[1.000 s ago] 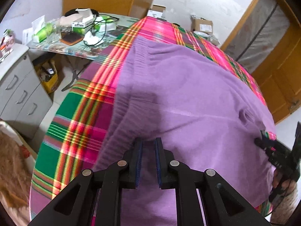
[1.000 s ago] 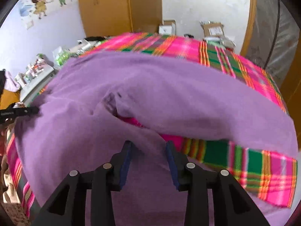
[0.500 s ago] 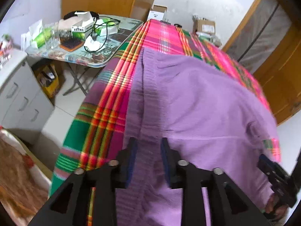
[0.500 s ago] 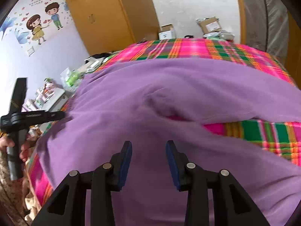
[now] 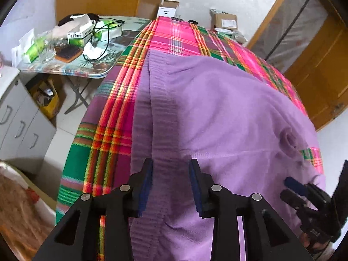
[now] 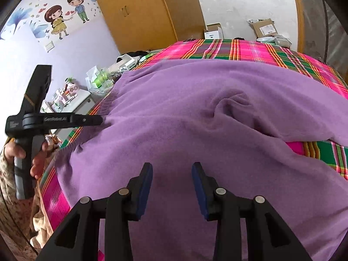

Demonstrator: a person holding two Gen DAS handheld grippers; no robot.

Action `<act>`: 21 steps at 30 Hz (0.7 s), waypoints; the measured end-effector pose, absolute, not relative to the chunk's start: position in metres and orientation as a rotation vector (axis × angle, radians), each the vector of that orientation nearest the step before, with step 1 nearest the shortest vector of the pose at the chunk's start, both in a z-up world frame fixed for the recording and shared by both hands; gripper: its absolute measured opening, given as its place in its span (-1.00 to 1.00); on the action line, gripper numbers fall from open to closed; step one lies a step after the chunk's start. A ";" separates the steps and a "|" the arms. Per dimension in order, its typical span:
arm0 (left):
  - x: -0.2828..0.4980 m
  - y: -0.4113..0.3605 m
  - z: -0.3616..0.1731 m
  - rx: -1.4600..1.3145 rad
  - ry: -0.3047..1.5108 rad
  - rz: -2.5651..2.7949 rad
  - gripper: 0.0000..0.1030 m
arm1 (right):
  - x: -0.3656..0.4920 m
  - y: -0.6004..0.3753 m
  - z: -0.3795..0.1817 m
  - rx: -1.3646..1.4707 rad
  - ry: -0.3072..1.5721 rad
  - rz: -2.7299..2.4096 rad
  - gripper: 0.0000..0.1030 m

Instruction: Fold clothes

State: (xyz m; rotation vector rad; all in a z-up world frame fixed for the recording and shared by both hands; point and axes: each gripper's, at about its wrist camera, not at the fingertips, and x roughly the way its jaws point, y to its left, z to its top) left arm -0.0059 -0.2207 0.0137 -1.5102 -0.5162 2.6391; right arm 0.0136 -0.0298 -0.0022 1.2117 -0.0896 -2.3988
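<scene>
Both grippers, left gripper (image 5: 170, 169) and right gripper (image 6: 171, 174), now spread, have released the purple sweater (image 5: 217, 113); folding continues, regrasp next.

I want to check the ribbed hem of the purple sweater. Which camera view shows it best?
The left wrist view: the ribbed hem runs straight ahead between the open jaws of the left gripper, ribs clear. The right wrist view shows only a short stretch of it at the sweater's far left edge.
</scene>
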 end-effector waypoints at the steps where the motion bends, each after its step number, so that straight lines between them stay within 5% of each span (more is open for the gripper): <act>1: -0.003 -0.221 0.015 -1.486 -0.536 2.622 -0.35 | 0.013 -0.031 -0.003 1.214 -0.091 -2.398 -0.26; 10: -0.020 -0.240 0.003 -1.450 -0.796 2.496 -0.35 | 0.009 -0.043 -0.005 1.221 -0.082 -2.392 -0.26; 11: -0.022 -0.242 0.001 -1.449 -0.826 2.481 -0.40 | 0.009 -0.045 -0.005 1.221 -0.083 -2.394 -0.26; 13: -0.025 -0.245 -0.002 -1.460 -0.842 2.485 -0.91 | 0.009 -0.045 -0.005 1.223 -0.082 -2.394 -0.26; 21: -0.013 -0.262 0.013 -1.354 -0.880 2.611 -0.91 | 0.008 -0.055 -0.005 1.223 -0.075 -2.380 -0.26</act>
